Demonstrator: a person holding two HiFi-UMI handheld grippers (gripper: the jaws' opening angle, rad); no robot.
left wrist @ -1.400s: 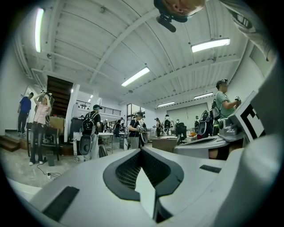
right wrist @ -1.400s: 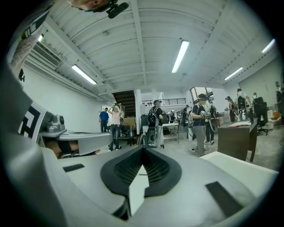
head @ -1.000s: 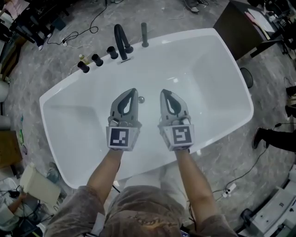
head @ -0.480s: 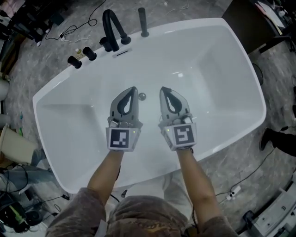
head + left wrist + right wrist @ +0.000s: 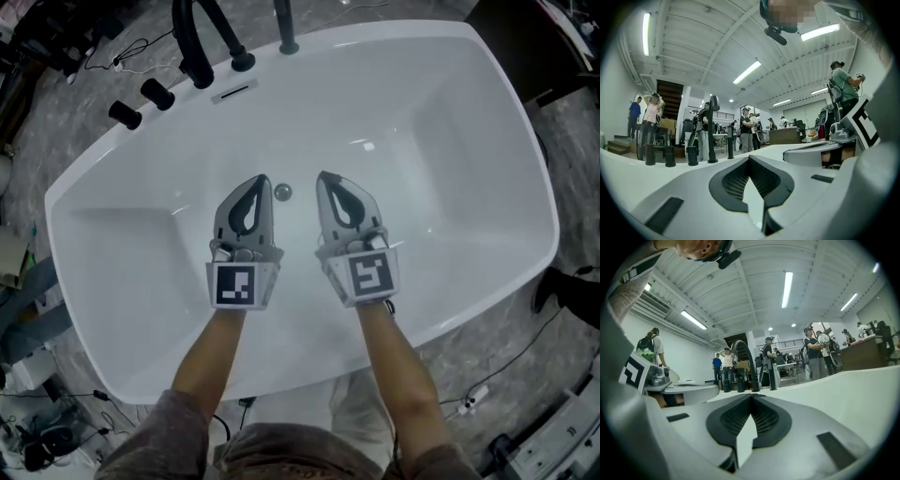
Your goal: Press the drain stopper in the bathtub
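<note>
The round metal drain stopper (image 5: 282, 192) sits on the floor of the white bathtub (image 5: 450, 112). It shows between the two gripper tips in the head view. My left gripper (image 5: 262, 179) hovers just left of it, jaws shut with nothing held. My right gripper (image 5: 322, 175) hovers just right of it, also shut and empty. Both are held side by side above the tub floor, pointing at the faucet side. In the left gripper view the left gripper (image 5: 749, 157) has its jaws meeting at the tip; the same holds for the right gripper (image 5: 751, 396) in its own view. Neither gripper view shows the stopper.
A black curved faucet (image 5: 199, 37), black knobs (image 5: 155, 93) and a black hand-shower post (image 5: 284, 26) stand on the tub's far rim, above an overflow slot (image 5: 232, 92). Cables and clutter lie on the floor around the tub. Several people stand in the room beyond.
The head view has shifted, so the tub looks larger and the faucet sits nearer the top edge. Both grippers stay shut and have edged slightly forward, level with the stopper.
</note>
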